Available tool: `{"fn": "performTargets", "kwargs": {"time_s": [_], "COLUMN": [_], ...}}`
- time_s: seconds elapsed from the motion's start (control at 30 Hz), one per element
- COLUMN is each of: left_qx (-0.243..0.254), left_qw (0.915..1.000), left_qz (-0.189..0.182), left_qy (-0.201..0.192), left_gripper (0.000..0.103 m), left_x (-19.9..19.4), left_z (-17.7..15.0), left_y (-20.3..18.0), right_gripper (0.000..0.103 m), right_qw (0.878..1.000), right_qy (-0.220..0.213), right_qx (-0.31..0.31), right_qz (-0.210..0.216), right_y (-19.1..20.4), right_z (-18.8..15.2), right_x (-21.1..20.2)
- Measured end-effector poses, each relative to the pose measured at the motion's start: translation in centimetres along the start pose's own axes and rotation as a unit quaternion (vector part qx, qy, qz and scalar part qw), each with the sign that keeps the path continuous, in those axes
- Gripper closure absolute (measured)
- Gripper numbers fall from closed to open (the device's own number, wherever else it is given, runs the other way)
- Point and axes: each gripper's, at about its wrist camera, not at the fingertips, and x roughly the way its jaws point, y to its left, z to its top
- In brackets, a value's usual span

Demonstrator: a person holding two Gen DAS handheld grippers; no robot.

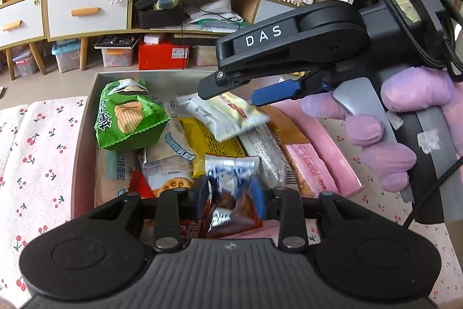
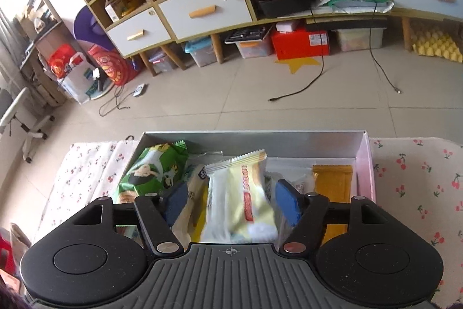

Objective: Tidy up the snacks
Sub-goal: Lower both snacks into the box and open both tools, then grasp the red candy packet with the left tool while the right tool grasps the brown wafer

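Note:
A grey open box (image 1: 86, 118) (image 2: 289, 139) on the cherry-print cloth holds several snack packs, with a green chip bag (image 1: 127, 115) (image 2: 150, 170) at its far left. My left gripper (image 1: 231, 193) hangs over the box's near end; a small blue-and-silver wrapped snack (image 1: 231, 173) sits blurred between its blue pads, which look apart. My right gripper (image 2: 231, 201) (image 1: 249, 91) is open over the box. A white-and-yellow pack (image 2: 243, 193) (image 1: 231, 115) lies blurred between and below its spread fingers, seemingly loose.
A pink box lid (image 1: 324, 135) lies right of the box. The box holds a yellow pack (image 1: 214, 141), a biscuit pack (image 1: 170, 164) and an orange-brown pack (image 2: 332, 181). Beyond the table are the tiled floor (image 2: 260, 94) and a cabinet (image 2: 202, 10).

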Motion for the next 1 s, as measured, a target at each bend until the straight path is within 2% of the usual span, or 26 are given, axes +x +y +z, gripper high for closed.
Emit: {"fn": "performTargets", "kwargs": {"time_s": [0.13, 0.2, 0.27, 0.37, 0.6, 0.77, 1.0], "left_qx": [0.001, 0.001, 0.003, 0.0, 0.005, 0.004, 0.009], "left_qw": [1.0, 1.0, 0.9999, 0.9999, 0.9999, 0.9998, 0.9991], "left_qz": [0.001, 0.005, 0.008, 0.009, 0.016, 0.02, 0.037], "left_qy": [-0.002, -0.004, -0.005, -0.006, -0.003, 0.002, 0.018], "left_gripper": [0.06, 0.051, 0.048, 0.041, 0.025, 0.014, 0.001], "left_x": [-0.6, -1.1, -1.5, -2.3, -3.8, -4.8, -6.3], "left_z": [0.0, 0.0, 0.0, -0.1, -0.6, -1.4, -2.8], "left_y": [-0.2, -0.4, -0.5, -0.7, -1.6, -1.9, -2.3], "right_gripper": [0.035, 0.035, 0.035, 0.03, 0.025, 0.021, 0.018], "right_qw": [1.0, 1.0, 1.0, 1.0, 1.0, 1.0, 0.999], "right_qy": [0.003, 0.001, 0.0, -0.004, -0.014, -0.02, -0.021], "right_qx": [-0.004, -0.004, -0.005, -0.004, -0.006, 0.001, -0.009], "right_qz": [-0.006, -0.005, -0.005, -0.006, -0.008, -0.009, -0.031], "right_y": [0.4, 0.5, 0.7, 0.9, 1.3, 1.3, 1.4], "right_z": [-0.1, -0.3, -0.4, -0.7, -1.9, -3.5, -6.6], "right_x": [-0.9, -1.5, -2.2, -3.5, -6.4, -8.4, -10.9]}}
